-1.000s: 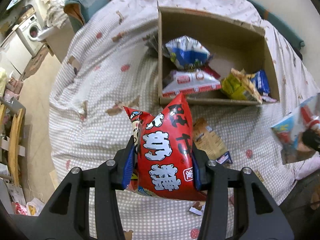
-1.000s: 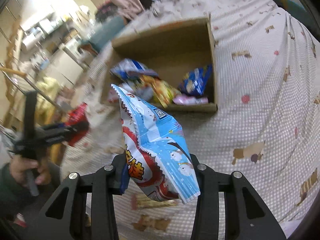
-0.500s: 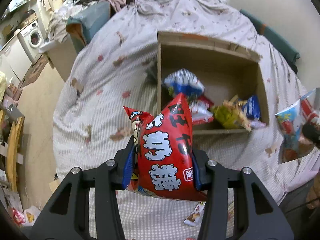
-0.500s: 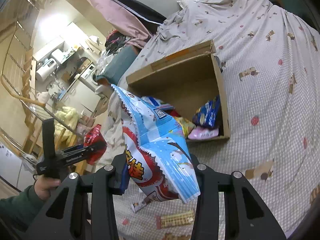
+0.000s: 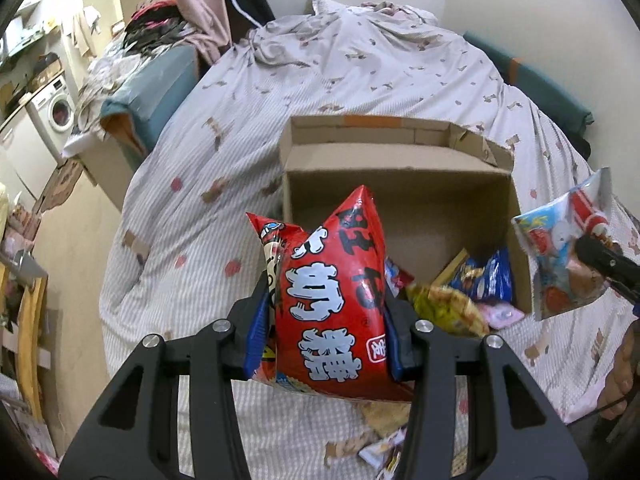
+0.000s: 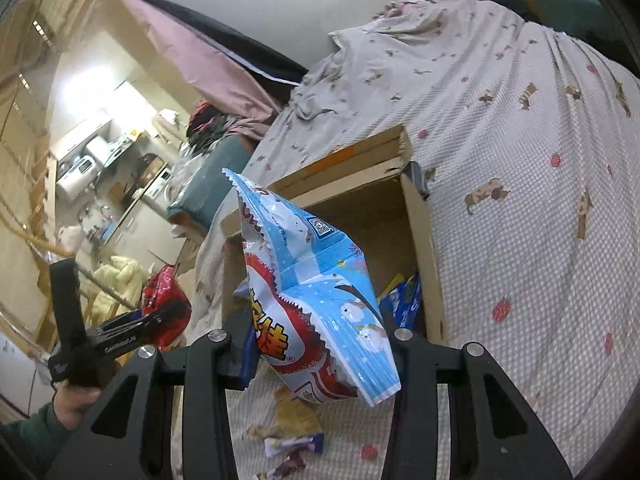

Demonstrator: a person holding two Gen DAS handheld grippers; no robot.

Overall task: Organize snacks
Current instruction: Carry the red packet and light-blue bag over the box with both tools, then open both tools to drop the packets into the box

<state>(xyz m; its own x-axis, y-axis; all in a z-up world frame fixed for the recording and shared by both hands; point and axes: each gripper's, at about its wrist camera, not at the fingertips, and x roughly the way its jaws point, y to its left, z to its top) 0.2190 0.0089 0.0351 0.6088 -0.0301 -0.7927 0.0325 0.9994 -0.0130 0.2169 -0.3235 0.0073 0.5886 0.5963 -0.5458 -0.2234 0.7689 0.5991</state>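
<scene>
Your left gripper (image 5: 326,320) clamps a puffy red foil snack bag with white lettering (image 5: 332,300), held in the air just in front of the open brown cardboard box (image 5: 400,184). Your right gripper (image 6: 320,352) pinches a light-blue plastic snack bag (image 6: 316,288), also raised before that box. Several snack packets (image 5: 476,284) lie inside the box; small wrappers (image 6: 296,444) lie on the checked bedsheet (image 6: 520,160) in front of it.

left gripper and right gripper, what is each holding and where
Left gripper pinches the red bag at its lower sides; right gripper pinches the blue bag near its bottom.
</scene>
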